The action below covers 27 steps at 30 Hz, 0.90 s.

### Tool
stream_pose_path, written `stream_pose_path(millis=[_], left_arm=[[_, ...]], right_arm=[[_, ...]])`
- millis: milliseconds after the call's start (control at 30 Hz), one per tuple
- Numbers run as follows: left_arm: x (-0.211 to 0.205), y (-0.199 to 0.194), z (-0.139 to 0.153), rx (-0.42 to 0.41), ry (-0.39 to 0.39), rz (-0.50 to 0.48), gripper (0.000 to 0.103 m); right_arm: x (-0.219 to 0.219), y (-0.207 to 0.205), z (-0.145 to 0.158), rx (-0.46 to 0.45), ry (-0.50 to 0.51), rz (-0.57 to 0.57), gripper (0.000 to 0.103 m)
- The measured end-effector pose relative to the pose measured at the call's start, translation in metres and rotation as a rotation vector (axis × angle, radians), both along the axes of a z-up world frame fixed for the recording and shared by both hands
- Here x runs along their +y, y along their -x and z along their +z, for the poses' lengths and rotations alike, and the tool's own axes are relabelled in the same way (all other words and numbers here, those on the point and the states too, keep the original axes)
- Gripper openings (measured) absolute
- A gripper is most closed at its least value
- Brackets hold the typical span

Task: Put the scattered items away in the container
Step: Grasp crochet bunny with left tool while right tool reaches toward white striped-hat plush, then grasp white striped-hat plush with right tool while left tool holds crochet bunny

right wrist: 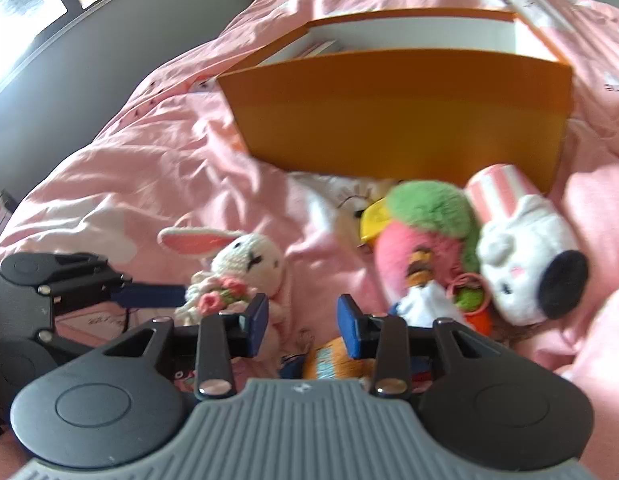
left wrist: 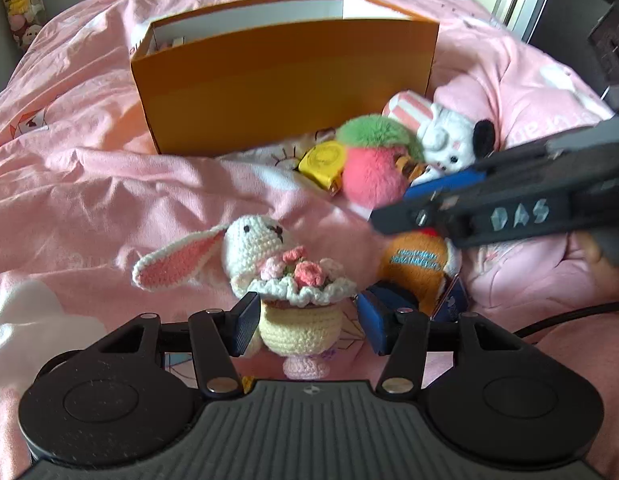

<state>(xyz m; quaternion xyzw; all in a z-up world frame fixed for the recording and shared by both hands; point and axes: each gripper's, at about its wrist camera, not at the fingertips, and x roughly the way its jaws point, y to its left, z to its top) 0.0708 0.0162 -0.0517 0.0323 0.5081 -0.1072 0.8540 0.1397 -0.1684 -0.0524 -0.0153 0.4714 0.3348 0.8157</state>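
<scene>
A crochet bunny (left wrist: 269, 264) with a flower bouquet and a cream skirt lies on the pink bedding. My left gripper (left wrist: 307, 326) is open, its jaws either side of the bunny's skirt; the left pad touches it and the right pad stands apart. The bunny also shows in the right wrist view (right wrist: 245, 272). My right gripper (right wrist: 303, 326) is open and empty above an orange plush (right wrist: 333, 360), which also shows in the left wrist view (left wrist: 417, 264). The orange box (left wrist: 285, 80) stands behind, open at the top.
A pile lies right of the box: a pink-green fluffy ball (left wrist: 373, 160), a yellow tape measure (left wrist: 323, 162), a white plush dog with a striped hat (left wrist: 441, 132). The right gripper's body (left wrist: 509, 204) crosses the left wrist view. Rumpled pink duvet (left wrist: 89, 184) all round.
</scene>
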Motion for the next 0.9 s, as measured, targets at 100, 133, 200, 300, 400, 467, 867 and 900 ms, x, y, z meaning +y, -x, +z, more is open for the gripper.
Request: stream_pose_path(millis=[100,133,200,300,400,467,867,900], left_arm=[[-0.001,-0.002,-0.008,0.028,-0.012,0.033,0.063],[0.000,-0.003,-0.011,0.033,-0.011,0.051,0.063],[0.003,-0.006,-0.013,0.043,-0.002,0.079,0.063],[0.006,-0.012,-0.016,0.055,0.006,0.116,0.063],[0.009,-0.016,-0.019,0.065,0.017,0.141,0.062],[0.012,-0.016,-0.019,0.063,0.038,0.155,0.059],[0.024,-0.014,0.010,-0.092,0.139,0.188,0.052],[0.025,-0.015,0.010,-0.100,0.142,0.189,0.052]], right_arm=[[-0.013,-0.005,0.004,-0.041,0.002,-0.071,0.047],[-0.016,-0.006,0.004,-0.055,0.013,-0.090,0.047],[-0.020,-0.008,0.006,-0.092,0.054,-0.116,0.050],[-0.025,-0.008,0.007,-0.160,0.120,-0.124,0.050],[-0.031,-0.007,0.010,-0.211,0.167,-0.102,0.050],[-0.033,-0.007,0.011,-0.265,0.250,-0.093,0.050],[-0.035,-0.011,-0.011,-0.405,0.558,-0.050,0.048],[-0.038,-0.013,-0.013,-0.397,0.555,-0.056,0.043]])
